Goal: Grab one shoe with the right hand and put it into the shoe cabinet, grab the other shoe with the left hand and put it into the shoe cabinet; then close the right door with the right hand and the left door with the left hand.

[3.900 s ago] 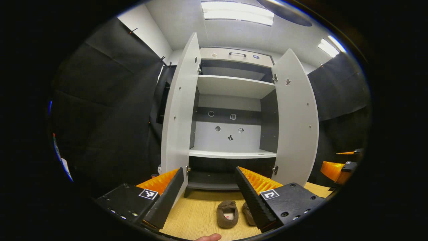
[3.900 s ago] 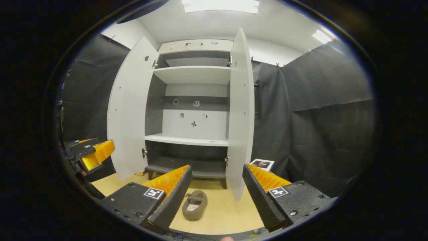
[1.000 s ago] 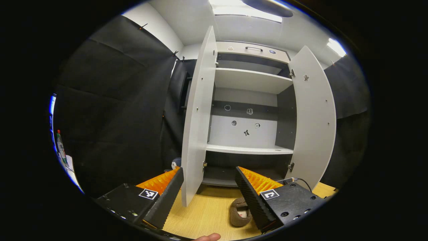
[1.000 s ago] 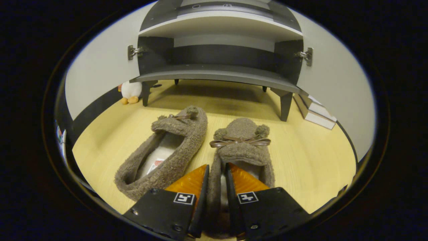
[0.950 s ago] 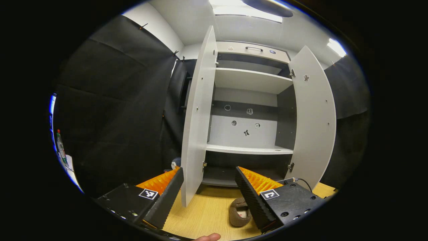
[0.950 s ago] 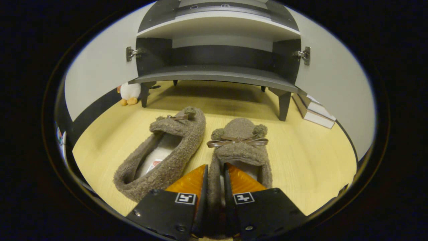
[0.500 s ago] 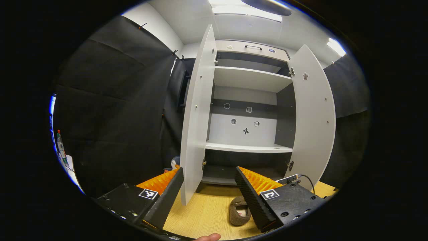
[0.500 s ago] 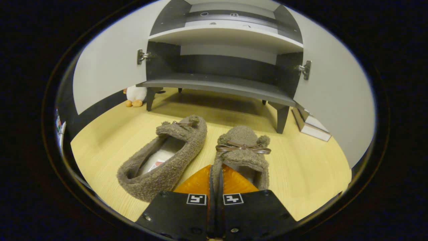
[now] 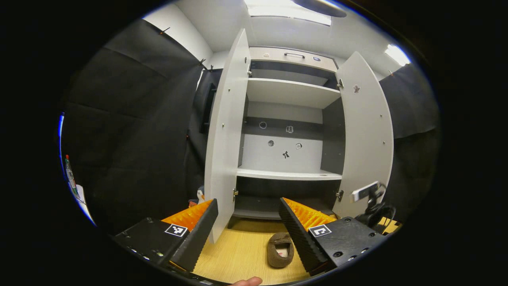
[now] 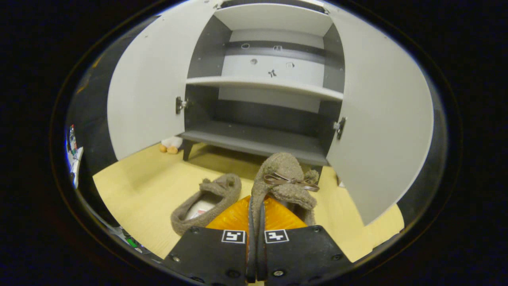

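Observation:
In the right gripper view, my right gripper [image 10: 256, 203] is shut on the side wall of a fuzzy brown slipper [image 10: 283, 174] with a bow. That slipper hangs off the floor, toe toward the cabinet's dark bottom shelf [image 10: 254, 140]. The other slipper [image 10: 206, 202] lies on the wooden floor just to its left. In the left gripper view, my left gripper [image 9: 248, 217] stands open and high, with nothing between its fingers. Below it the floor slipper [image 9: 279, 249] lies in front of the cabinet [image 9: 287, 174], both doors wide open.
The left door [image 10: 147, 103] and right door [image 10: 381, 119] flank the opening. A penguin toy [image 10: 171, 143] sits on the floor by the cabinet's left leg. A white device with a black cable [image 9: 367, 194] shows by the right door. Black cloth walls enclose the booth.
My right gripper closed on the right slipper's side and has raised it off the floor toward the cabinet. The left gripper stayed open and shifted only slightly.

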